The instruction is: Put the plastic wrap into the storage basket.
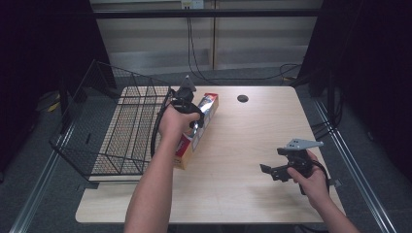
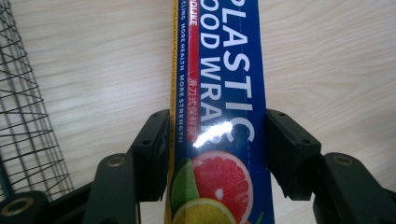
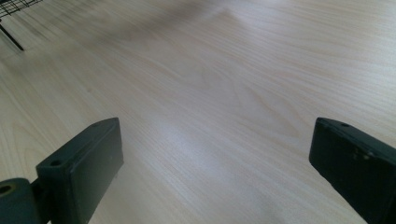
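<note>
Your right gripper (image 1: 275, 171) sits at the near right of the table (image 1: 252, 145), jaws spread wide over bare wood and holding nothing. Farther in, left of centre, your left gripper (image 2: 217, 154) is down on the plastic wrap box (image 2: 224, 93), its jaws closed against both long sides. The box lies lengthwise, near to far, just beside the right edge of the wire basket (image 1: 107, 126) at the table's left side.
</note>
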Demonstrator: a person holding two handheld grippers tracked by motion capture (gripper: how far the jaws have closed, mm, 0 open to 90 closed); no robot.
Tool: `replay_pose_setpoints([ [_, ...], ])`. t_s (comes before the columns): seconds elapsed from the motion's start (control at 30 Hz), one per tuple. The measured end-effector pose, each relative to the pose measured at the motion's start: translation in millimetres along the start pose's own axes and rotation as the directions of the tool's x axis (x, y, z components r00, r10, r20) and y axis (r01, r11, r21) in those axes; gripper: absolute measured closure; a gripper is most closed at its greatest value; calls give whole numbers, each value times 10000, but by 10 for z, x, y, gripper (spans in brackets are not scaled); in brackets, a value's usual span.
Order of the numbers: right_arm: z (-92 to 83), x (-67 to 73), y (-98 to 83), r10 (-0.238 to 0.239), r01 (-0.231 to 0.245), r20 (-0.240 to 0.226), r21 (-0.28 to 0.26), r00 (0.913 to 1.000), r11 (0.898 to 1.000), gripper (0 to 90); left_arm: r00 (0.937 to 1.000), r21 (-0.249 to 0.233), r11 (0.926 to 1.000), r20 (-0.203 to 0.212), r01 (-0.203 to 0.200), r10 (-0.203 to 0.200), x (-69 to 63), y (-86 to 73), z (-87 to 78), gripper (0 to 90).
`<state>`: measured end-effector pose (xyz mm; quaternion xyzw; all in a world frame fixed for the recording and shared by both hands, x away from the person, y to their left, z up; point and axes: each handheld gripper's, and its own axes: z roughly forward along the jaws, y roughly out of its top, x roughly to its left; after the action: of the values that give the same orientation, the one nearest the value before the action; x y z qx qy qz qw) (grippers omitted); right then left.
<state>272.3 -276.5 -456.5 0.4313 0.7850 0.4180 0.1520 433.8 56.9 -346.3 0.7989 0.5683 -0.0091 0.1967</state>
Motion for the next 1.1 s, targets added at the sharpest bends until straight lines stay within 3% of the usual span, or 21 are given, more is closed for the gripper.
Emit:
replay_pose_setpoints([
  [0.43, -8, 3, 5, 32, -32, -34, -41, 10000, 10000, 27, 9999, 63, 9999, -58, 131, -131, 96, 0, -300, 452],
  [0.77, -12, 4, 11, 8, -8, 10, -83, 10000, 10000, 26, 9998, 31, 9999, -162, 141, -140, 138, 5, -461, 452],
  [1.1, -20, 8, 15, 38, -38, -40, -75, 10000, 10000, 26, 9991, -115, 9991, -123, 400, -402, 187, -4, -605, 452],
])
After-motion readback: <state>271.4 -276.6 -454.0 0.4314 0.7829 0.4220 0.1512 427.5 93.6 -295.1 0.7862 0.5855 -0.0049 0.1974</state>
